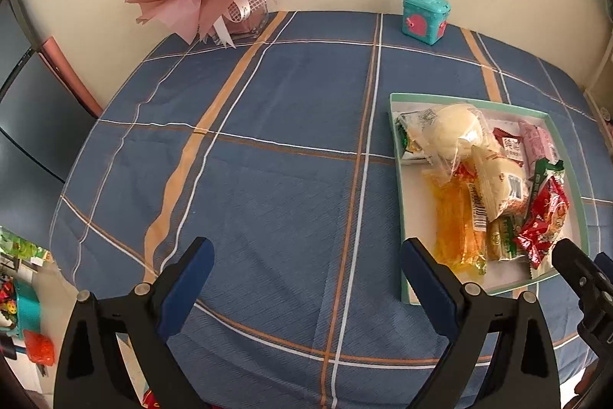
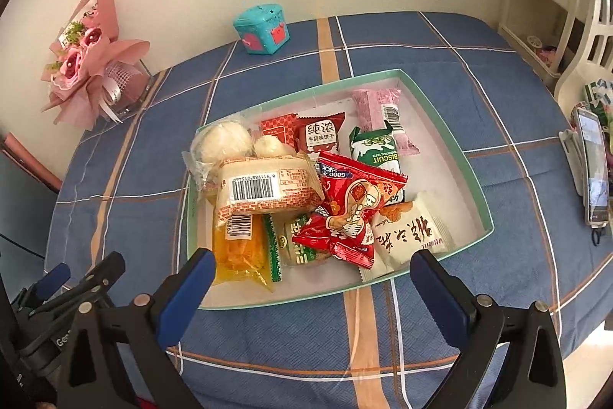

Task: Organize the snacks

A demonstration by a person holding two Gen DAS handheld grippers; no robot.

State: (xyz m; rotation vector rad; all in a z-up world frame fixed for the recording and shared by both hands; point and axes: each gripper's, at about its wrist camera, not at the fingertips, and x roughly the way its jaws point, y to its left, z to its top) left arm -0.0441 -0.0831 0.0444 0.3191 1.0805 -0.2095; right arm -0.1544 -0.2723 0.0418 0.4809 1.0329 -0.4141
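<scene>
Snack packets [image 2: 345, 209] piled in box [image 2: 475, 186] on table [image 2: 440, 71]. Behind box: small case [image 2: 262, 31], bouquet [image 2: 92, 71] further left by wall. Phone [image 2: 594, 167] right of box.

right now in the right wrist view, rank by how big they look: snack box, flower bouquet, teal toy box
1. snack box, clearly largest
2. flower bouquet
3. teal toy box, smallest

The box lies nearest the camera, which exaggerates its lead.

Phone [image 2: 593, 171] screen content illegible.
</scene>
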